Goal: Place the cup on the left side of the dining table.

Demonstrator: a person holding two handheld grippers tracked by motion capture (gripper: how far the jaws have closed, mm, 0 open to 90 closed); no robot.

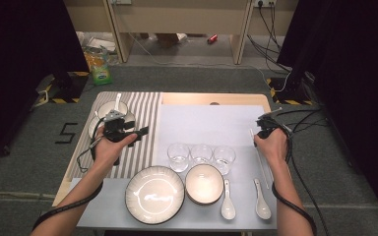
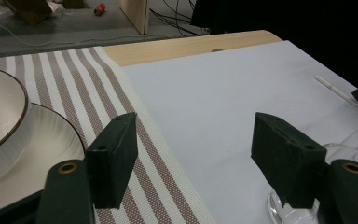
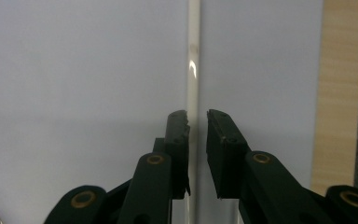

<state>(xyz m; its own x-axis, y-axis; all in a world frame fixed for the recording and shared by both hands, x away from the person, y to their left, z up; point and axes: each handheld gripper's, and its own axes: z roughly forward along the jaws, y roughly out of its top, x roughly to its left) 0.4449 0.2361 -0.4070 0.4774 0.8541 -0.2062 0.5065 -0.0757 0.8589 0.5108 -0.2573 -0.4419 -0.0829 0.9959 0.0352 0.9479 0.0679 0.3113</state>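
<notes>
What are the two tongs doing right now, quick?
Left tongs: open wide, nothing between them, above the striped mat.
Right tongs: slightly open around a white chopstick lying on the white cloth; pads not pressing it.

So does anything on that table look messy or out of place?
Mostly tidy. One white chopstick lies alone on the grey mat between the right gripper's slightly parted jaws; no partner is visible.

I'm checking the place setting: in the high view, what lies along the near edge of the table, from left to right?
Large plate → bowl → first ceramic spoon → second ceramic spoon.
</notes>
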